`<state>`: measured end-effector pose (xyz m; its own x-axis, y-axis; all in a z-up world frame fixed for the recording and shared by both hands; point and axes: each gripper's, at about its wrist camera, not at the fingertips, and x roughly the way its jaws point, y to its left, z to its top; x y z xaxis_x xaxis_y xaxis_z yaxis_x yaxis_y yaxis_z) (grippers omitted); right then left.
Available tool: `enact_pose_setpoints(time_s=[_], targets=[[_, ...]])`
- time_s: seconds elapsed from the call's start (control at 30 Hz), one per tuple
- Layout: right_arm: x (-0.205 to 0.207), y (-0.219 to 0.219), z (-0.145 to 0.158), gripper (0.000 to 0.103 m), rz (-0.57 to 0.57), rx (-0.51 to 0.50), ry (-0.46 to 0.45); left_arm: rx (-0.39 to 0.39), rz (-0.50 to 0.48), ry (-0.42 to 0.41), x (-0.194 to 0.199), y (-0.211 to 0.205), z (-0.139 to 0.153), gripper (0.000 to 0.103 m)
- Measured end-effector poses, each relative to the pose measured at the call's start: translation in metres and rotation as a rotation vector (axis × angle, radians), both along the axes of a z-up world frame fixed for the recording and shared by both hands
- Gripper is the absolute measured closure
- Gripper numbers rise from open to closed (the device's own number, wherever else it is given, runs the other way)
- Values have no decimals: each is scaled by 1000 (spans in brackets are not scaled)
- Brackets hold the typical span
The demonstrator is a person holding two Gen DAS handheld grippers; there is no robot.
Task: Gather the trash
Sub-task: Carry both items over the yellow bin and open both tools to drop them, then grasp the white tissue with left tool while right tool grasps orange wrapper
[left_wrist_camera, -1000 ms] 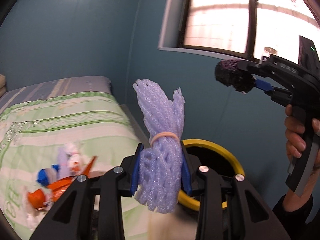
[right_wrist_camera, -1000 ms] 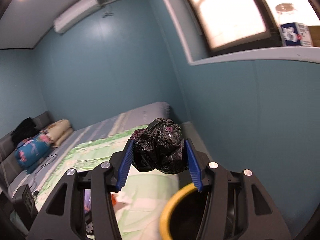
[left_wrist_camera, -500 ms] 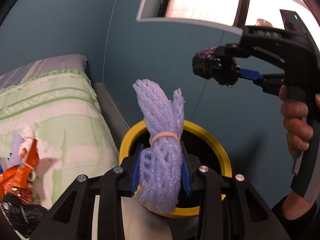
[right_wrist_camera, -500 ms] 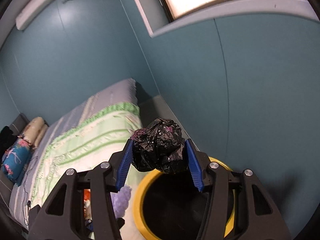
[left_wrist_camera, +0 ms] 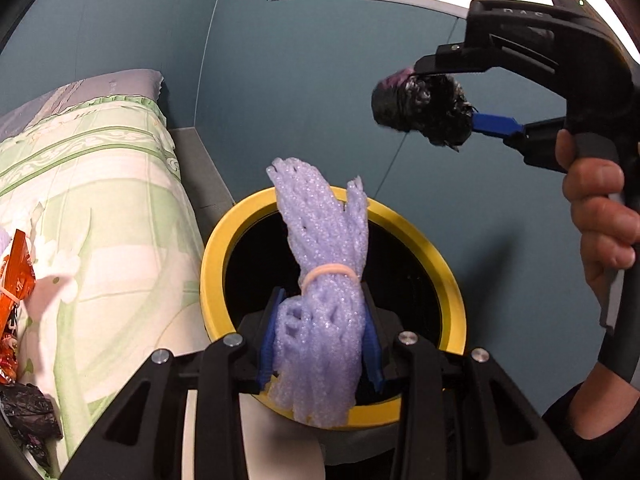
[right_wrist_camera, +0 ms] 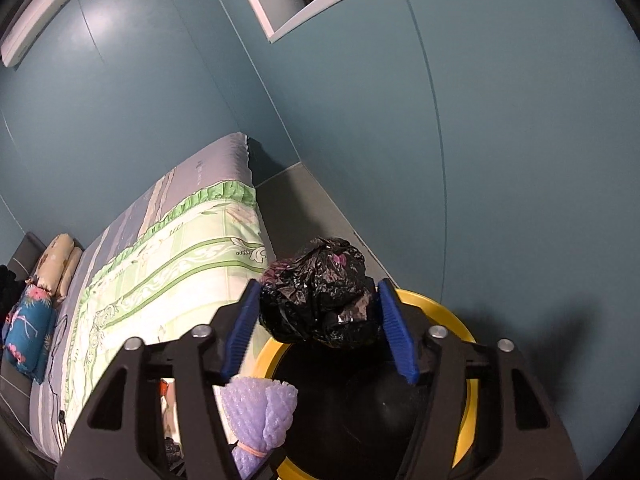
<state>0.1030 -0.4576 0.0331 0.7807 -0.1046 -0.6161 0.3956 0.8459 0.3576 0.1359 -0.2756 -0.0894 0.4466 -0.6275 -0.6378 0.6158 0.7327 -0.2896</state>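
My left gripper (left_wrist_camera: pixel 320 344) is shut on a purple foam net bundle (left_wrist_camera: pixel 322 280) tied with a rubber band, held over the near rim of a yellow-rimmed black bin (left_wrist_camera: pixel 444 264). My right gripper (right_wrist_camera: pixel 320 328) is shut on a crumpled black plastic bag (right_wrist_camera: pixel 320 292), held above the bin (right_wrist_camera: pixel 470 360). The bag also shows in the left wrist view (left_wrist_camera: pixel 424 108), high above the bin's far side. The foam bundle shows low in the right wrist view (right_wrist_camera: pixel 260 412).
A bed with a green floral cover (left_wrist_camera: pixel 100 208) stands left of the bin. Orange wrappers (left_wrist_camera: pixel 14 276) and a black bag (left_wrist_camera: pixel 28 412) lie on it. A teal wall (right_wrist_camera: pixel 480 140) is close behind the bin. Pillows (right_wrist_camera: pixel 36 292) lie at the bed's far end.
Both grippers have swung from over the bed to over the bin and tilted downward, each still holding its piece of trash. The bin now fills more of both views.
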Motion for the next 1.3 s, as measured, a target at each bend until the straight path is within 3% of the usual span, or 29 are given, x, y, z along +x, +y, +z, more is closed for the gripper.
enact_pose_setpoints(time_s=[0.17,0.27,0.43,0.63,0.9,1.1,1.3], targets=[[-7,-4,7,37,-27,-8,-16,-27,35,-24,-9,13,8,34],[-11,-6,10,37,-47,-11,-38,-43,67,-42,-7,23,13,25],[-33,-2,24,36,-64,-31,-151,-58,142,-103,-3,47,27,9],[-56,24,51,32,-37,-104,-320,-58,230,-170,0,87,48,8],[-72,87,67,29,125,-215,-462,-10,358,-250,-7,156,77,8],[-63,142,61,27,279,-303,-463,21,467,-271,-15,217,82,8],[-33,187,49,27,418,-274,-396,65,563,-267,-38,276,73,8]])
